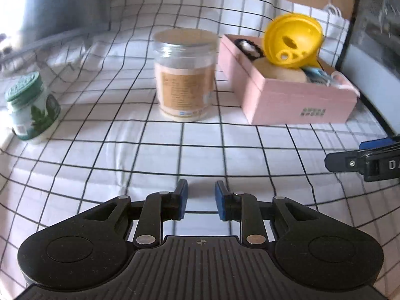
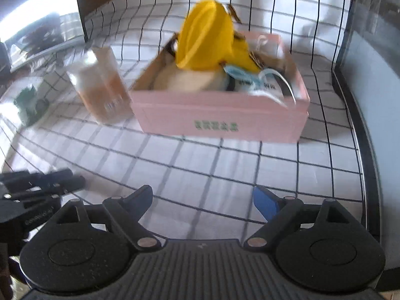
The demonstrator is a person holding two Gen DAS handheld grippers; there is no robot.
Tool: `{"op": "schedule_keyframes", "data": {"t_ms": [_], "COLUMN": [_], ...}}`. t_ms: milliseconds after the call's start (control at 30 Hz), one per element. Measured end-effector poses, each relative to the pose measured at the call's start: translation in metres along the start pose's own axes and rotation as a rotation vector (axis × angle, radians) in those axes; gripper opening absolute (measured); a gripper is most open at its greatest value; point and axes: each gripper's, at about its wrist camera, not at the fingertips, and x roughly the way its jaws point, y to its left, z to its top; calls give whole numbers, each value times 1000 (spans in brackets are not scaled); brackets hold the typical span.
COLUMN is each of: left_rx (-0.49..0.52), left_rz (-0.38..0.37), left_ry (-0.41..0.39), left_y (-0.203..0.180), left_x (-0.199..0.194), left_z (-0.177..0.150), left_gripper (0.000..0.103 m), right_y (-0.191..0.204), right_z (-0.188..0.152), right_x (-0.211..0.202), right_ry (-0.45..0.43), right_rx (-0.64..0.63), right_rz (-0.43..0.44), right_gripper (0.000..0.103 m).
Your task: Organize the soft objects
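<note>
A pink box (image 1: 295, 100) (image 2: 225, 115) stands on the checked cloth and holds soft things: a yellow perforated item (image 1: 292, 41) (image 2: 207, 45) on top, a beige plush (image 1: 285, 72) (image 2: 185, 80), a blue face mask (image 2: 250, 80) and a black-and-white item (image 1: 248, 46). My left gripper (image 1: 201, 200) is empty with a small gap between its blue pads, low over the cloth, well short of the box. My right gripper (image 2: 208, 200) is wide open and empty, in front of the box.
A clear jar with a tan label (image 1: 185, 75) (image 2: 100, 85) stands left of the box. A green-lidded jar (image 1: 30, 107) stands at the far left. A dark screen edge (image 1: 370, 50) borders the right side. The checked cloth (image 1: 175, 155) covers the table.
</note>
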Motion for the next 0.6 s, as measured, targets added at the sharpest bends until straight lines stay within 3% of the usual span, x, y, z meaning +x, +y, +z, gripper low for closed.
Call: {"op": "schedule_keyframes", "data": {"t_ms": [67, 200, 300, 433, 600], "left_rx": [-15, -39, -62, -97, -90], "left_rz": [3, 14, 34, 77, 125], "left_ry": [-15, -61, -93, -153, -164], "left_y": [-13, -37, -48, -57, -65], "left_x": [1, 7, 11, 11, 14], "left_z": [-1, -5, -7, -15, -15], "left_gripper": [31, 54, 67, 68, 68], "right_y": [-8, -16, -21, -25, -27], "right_z": [-3, -5, -8, -13, -16], "right_x": [9, 18, 21, 19, 17], "right_ry": [17, -5, -33, -88, -129], "right_rx": [-10, -41, -59, -54, -68], "right_rz": [-6, -19, -53, -56, -42], "right_gripper": [88, 103, 103, 103, 103]}}
